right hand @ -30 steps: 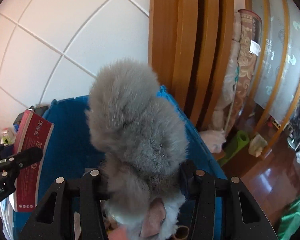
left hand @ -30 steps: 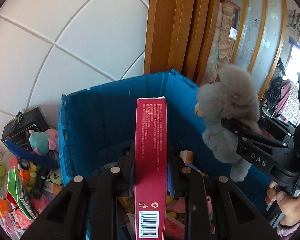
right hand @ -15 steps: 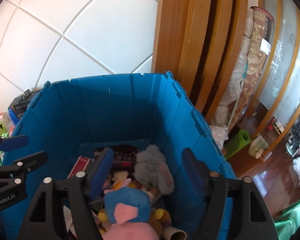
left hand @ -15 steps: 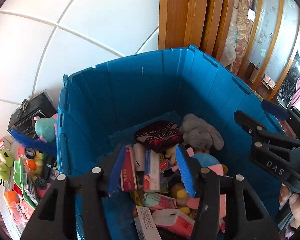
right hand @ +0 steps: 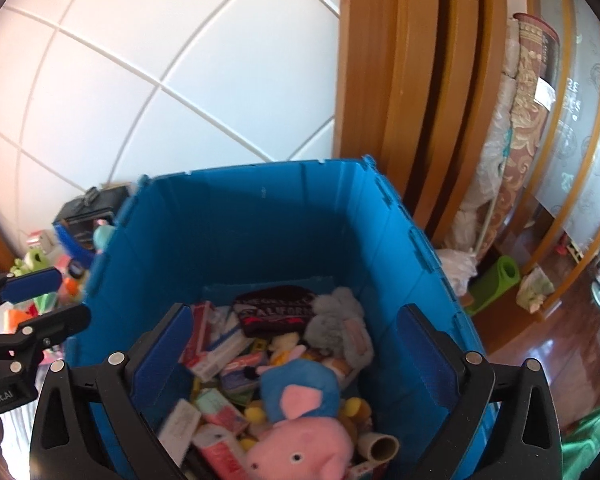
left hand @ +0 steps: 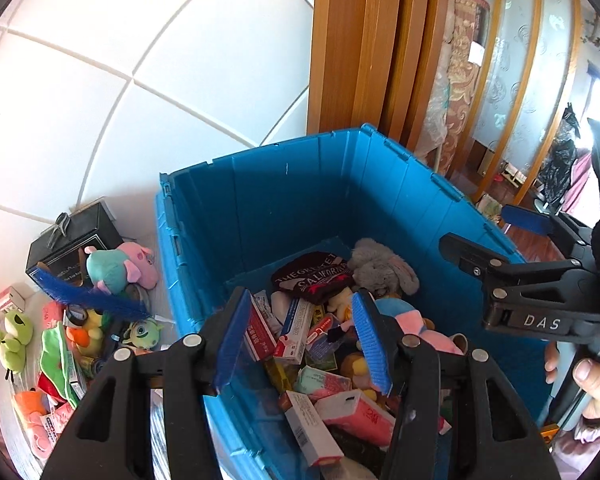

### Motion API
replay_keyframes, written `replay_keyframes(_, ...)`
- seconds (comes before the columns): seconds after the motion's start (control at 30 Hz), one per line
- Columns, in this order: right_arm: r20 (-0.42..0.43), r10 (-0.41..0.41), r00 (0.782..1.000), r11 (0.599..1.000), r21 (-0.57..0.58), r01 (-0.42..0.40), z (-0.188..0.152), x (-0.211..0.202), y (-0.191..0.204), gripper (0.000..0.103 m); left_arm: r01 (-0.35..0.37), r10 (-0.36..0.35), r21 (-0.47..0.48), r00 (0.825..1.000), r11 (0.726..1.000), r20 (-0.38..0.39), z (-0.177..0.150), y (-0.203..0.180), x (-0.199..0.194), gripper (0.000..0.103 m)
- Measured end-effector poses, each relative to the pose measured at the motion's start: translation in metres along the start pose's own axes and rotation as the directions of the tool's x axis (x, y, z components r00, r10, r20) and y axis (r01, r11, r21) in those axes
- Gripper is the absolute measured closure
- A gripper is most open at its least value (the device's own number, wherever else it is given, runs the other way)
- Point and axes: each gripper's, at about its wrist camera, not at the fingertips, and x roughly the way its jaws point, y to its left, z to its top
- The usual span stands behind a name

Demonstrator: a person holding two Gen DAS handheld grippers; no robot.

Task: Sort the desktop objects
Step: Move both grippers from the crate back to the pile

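While hovering over the blue bin [left hand: 300, 200], left gripper [left hand: 304, 344] with jaws opening, nothing between the blue pads, empty. Right gripper [right hand: 296, 360] likewise above the bin, jaws opening, spread very wide, nothing held.

Grey plush [left hand: 382, 266] down inside the bin, far right of the pile, touching the dark California patch [left hand: 314, 276]. Red box [left hand: 260, 330] also in the pile, leaning toward the left wall beside a white-and-red box [left hand: 296, 330].

Left wrist view only: table clutter left of the bin outside it — black gift box [left hand: 72, 240] against the tiled wall, teal-and-pink plush [left hand: 116, 266] in front of it, green frog toy [left hand: 14, 338] nearer, plus small packets. Also the right gripper from the side at far right, with a hand [left hand: 596, 384] on its handle.

Right wrist view only: pink pig plush [right hand: 300, 446] and blue plush [right hand: 300, 390] at the near end of the pile, cardboard tube [right hand: 382, 446] at near right. Green rolled mat [right hand: 496, 282] on the wood floor right of the bin, rolled carpet [right hand: 528, 92] against the wooden frame. Left gripper's fingers poking in at left edge. Table clutter only partly seen, blurred.
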Motion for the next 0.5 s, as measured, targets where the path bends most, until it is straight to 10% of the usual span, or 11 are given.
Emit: replay_keyframes(0.5,0.068,0.122,0.99,0.988,-0.105,-0.114,0.001,-0.071,0.143,0.0,-0.079,0.084,-0.063,0.992,0.995,0.089,-0.064,0.12,-0.1,0.046)
